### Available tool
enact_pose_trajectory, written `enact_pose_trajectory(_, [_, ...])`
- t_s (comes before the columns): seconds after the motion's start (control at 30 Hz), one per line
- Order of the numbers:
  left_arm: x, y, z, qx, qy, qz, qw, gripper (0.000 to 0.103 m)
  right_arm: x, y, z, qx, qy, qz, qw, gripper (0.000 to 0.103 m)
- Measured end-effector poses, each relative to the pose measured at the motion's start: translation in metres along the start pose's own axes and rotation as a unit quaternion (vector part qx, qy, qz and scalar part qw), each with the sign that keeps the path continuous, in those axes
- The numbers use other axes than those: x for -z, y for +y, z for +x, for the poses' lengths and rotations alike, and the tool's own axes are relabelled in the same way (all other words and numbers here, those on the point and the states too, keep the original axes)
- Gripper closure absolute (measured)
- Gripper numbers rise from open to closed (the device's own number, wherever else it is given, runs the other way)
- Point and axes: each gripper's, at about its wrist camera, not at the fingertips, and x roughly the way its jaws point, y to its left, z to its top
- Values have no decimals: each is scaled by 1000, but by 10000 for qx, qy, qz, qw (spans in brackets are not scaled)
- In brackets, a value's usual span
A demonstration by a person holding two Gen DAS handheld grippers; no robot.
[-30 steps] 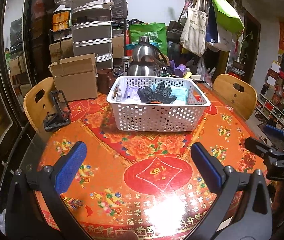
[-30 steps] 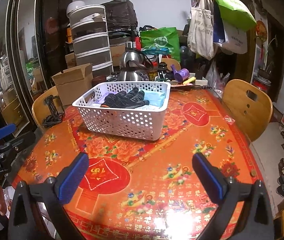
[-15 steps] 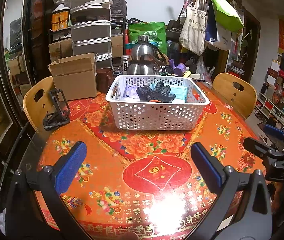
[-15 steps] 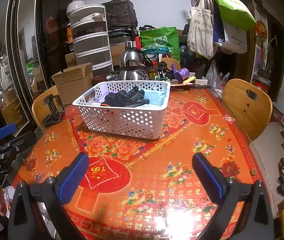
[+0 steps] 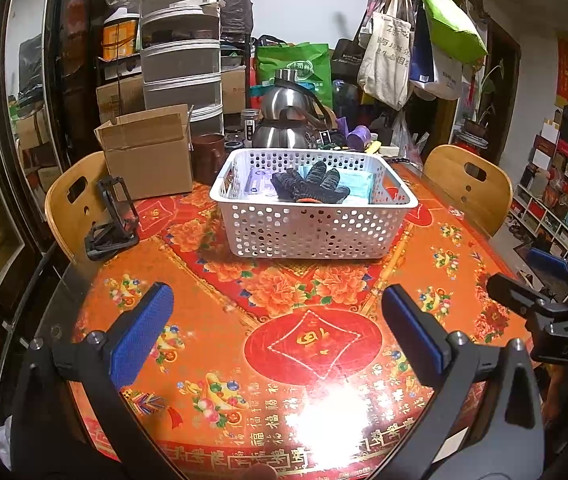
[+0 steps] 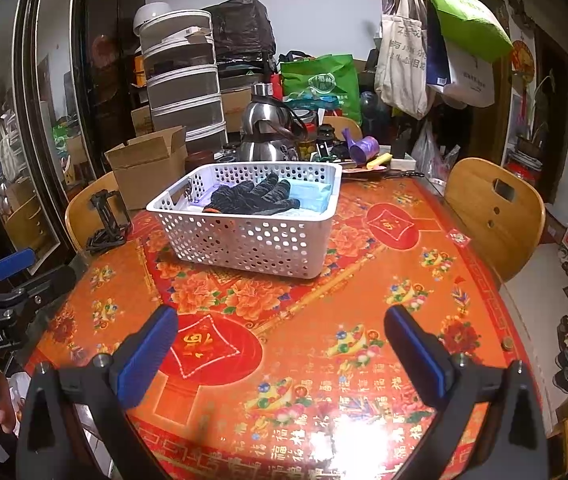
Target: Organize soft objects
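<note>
A white perforated basket (image 5: 311, 236) stands on the round red-and-orange table (image 5: 311, 352); it also shows in the right wrist view (image 6: 252, 244). In it lie dark knitted gloves (image 5: 311, 186), a light blue soft pack (image 5: 357, 184) and a purple-white pack (image 5: 258, 180). The gloves (image 6: 252, 198) also show from the right. My left gripper (image 5: 278, 332) is open and empty, above the near part of the table, well short of the basket. My right gripper (image 6: 280, 344) is open and empty, likewise short of the basket.
A black folding stand (image 5: 110, 220) sits at the table's left edge. A cardboard box (image 5: 148, 156), a brown mug (image 5: 208, 156) and steel kettles (image 5: 284, 120) stand behind the basket. Wooden chairs (image 5: 467, 188) flank the table. Bags (image 5: 387, 52) hang at the back right.
Both views have shifted only slightly; the basket sits a touch higher in the left wrist view. Both grippers stay open and empty.
</note>
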Motion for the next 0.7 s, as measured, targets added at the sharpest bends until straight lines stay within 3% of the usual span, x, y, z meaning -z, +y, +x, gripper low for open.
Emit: enact_pose_trajectory(0.7, [4, -2, 1, 12, 30, -5, 10000, 0, 1, 1, -3, 7, -3, -3, 10000, 0])
